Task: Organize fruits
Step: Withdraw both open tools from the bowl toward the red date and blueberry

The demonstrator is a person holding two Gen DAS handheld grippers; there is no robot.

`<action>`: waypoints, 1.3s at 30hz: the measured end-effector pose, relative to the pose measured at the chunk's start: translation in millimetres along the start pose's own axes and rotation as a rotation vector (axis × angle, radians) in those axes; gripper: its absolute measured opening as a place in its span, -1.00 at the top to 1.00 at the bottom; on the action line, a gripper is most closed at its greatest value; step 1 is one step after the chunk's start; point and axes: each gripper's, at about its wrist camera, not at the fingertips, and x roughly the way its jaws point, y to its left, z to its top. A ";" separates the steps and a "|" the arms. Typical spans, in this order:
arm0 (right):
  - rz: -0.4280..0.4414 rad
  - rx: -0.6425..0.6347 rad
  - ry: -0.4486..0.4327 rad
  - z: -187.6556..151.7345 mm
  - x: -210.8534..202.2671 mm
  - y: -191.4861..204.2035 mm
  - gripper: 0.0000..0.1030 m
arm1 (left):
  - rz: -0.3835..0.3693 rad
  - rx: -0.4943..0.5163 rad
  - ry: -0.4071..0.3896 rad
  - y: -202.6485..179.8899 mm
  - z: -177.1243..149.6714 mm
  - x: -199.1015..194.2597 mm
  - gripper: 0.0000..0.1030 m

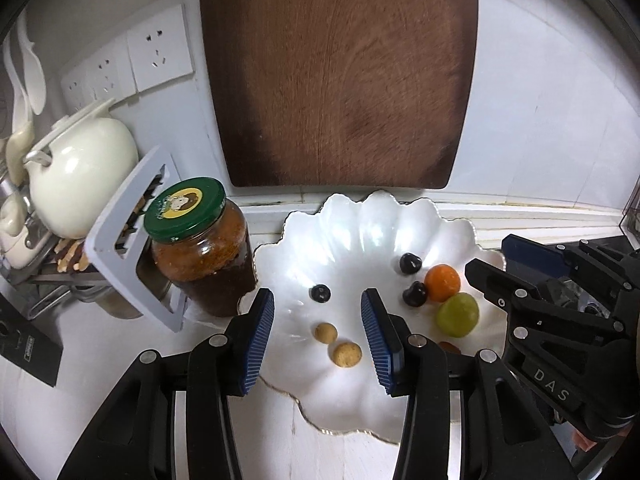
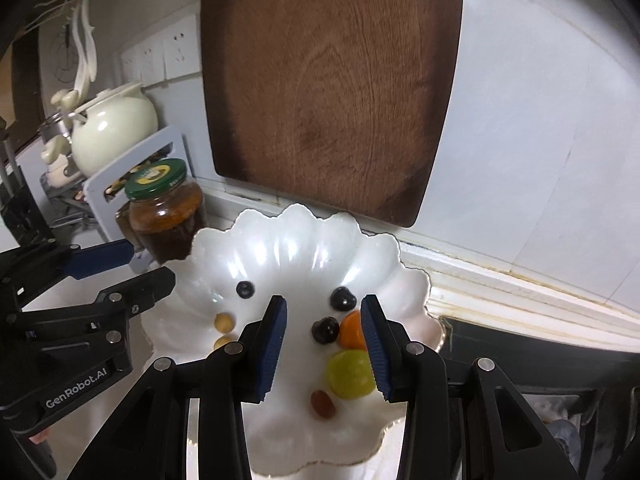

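A white scalloped plate (image 1: 360, 224) (image 2: 296, 240) on the counter holds the fruits. On it lie a blueberry (image 1: 321, 293) (image 2: 245, 289), two dark cherries (image 1: 411, 263) (image 2: 343, 299), an orange fruit (image 1: 442, 283) (image 2: 351, 330), a green fruit (image 1: 458, 315) (image 2: 350, 374), two tan round fruits (image 1: 347, 354) (image 2: 223, 323) and a red-brown one (image 2: 323, 404). My left gripper (image 1: 318, 298) (image 2: 152, 264) hovers open over the plate's left half, nothing between its blue pads. My right gripper (image 2: 324, 302) (image 1: 486, 257) hovers open over the right half, above a cherry and the orange fruit.
A glass jar with a green lid (image 1: 200, 248) (image 2: 160, 208) stands just left of the plate. A large wooden cutting board (image 1: 340, 80) leans on the wall behind. A grey rack (image 1: 132, 264) and a cream pot (image 1: 80, 168) stand far left. A dark hob (image 2: 540, 344) lies right.
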 end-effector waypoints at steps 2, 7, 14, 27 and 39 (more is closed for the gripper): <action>0.000 -0.005 -0.013 -2.8 -8.1 0.2 0.23 | 0.004 -0.006 -0.014 -0.3 -4.3 -10.1 0.13; 0.011 -0.008 -0.042 -10.9 -30.4 1.9 0.23 | 0.013 -0.007 -0.047 -0.5 -15.3 -32.6 0.13; 0.021 -0.023 -0.076 -24.3 -57.8 8.3 0.23 | 0.040 0.009 -0.095 -0.8 -34.8 -62.1 0.07; 0.022 -0.051 -0.098 -50.8 -89.0 29.2 0.23 | 0.043 0.007 -0.135 1.9 -64.5 -96.9 0.06; 0.140 -0.123 -0.097 -65.9 -101.8 26.8 0.23 | 0.163 -0.105 -0.125 -14.4 -93.4 -129.0 0.06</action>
